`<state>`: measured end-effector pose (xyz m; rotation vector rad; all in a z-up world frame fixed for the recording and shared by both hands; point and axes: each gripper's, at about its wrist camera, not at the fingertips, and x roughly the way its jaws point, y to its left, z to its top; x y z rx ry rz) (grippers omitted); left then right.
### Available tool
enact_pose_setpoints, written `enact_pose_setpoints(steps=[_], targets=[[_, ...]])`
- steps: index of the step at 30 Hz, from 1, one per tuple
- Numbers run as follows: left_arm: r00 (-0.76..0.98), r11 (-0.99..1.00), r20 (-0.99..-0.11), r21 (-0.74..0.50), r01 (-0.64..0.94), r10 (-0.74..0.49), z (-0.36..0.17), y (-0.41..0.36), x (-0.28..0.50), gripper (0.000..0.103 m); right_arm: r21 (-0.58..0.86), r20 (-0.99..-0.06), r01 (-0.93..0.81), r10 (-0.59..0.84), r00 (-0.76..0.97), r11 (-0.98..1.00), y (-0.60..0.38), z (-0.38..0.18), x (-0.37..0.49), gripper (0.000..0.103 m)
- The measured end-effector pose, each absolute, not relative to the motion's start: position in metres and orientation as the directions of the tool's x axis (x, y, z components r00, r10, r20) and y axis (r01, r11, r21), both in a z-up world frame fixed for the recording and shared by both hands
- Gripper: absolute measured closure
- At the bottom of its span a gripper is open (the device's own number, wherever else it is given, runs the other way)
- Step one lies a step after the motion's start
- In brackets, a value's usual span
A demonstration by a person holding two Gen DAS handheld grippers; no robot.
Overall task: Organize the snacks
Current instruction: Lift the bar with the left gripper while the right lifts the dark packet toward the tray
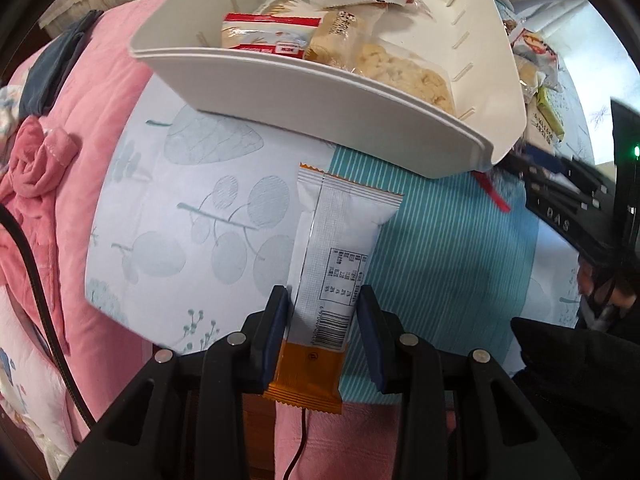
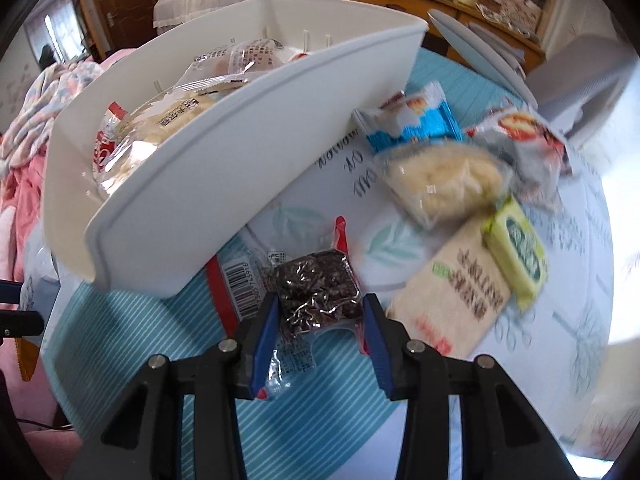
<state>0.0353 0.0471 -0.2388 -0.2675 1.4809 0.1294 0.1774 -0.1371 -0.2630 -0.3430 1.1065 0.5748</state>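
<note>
Pinching a long white snack bar (image 1: 336, 264) with an orange end, the left hand-held gripper (image 1: 322, 328) has its blue pads pressed on both sides of the wrapper, barcode side up. The bar hangs over a pale leaf-print sheet (image 1: 192, 216) with a teal striped patch, just near of the white basket (image 1: 320, 92). That basket already holds several wrapped snacks: a red-and-white pack (image 1: 264, 36), a couple of clear-wrapped biscuits, and a pale cookie pack at its right side.

Over on the right, the right hand-held gripper (image 2: 320, 320) is clamped on a clear pack with a dark crinkly snack (image 2: 316, 288) inside, red trim at its ends. Its pads touch both sides of the pack, which sits right beside the basket's near wall (image 2: 224, 184).

Loose snacks still lie on the sheet to the right of the basket: a blue-and-white pack (image 2: 412, 120), a clear-wrapped pale biscuit (image 2: 444, 176), a grey pack with red print (image 2: 528, 140), a yellow-green bar (image 2: 516, 252) lying on a cream pack with dark lettering (image 2: 456, 292). Things there are a bit blurred, so I can't read the labels.

A pink quilt (image 1: 96, 120) is bunched up at the left.
</note>
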Motion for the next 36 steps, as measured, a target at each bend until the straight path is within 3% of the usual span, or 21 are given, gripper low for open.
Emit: enact_pose_setpoints(steps=[10, 21, 36], targets=[[0.116, 0.959, -0.987, -0.137, -0.249, -0.111, -0.209, 0.062, 0.046, 0.069, 0.14, -0.902, -0.47, 0.309, 0.303, 0.871, -0.168, -0.24, 0.158, 0.061], [0.241, 0.982, -0.962, -0.155, -0.105, -0.127, -0.144, 0.071, 0.08, 0.069, 0.212, -0.833, -0.352, 0.357, 0.423, 0.911, -0.177, -0.194, 0.136, 0.061], [0.386, 0.976, -0.897, -0.205, 0.069, -0.216, -0.116, 0.101, 0.13, 0.069, 0.243, -0.755, -0.245, 0.342, 0.56, 0.939, -0.141, -0.151, 0.12, 0.061]])
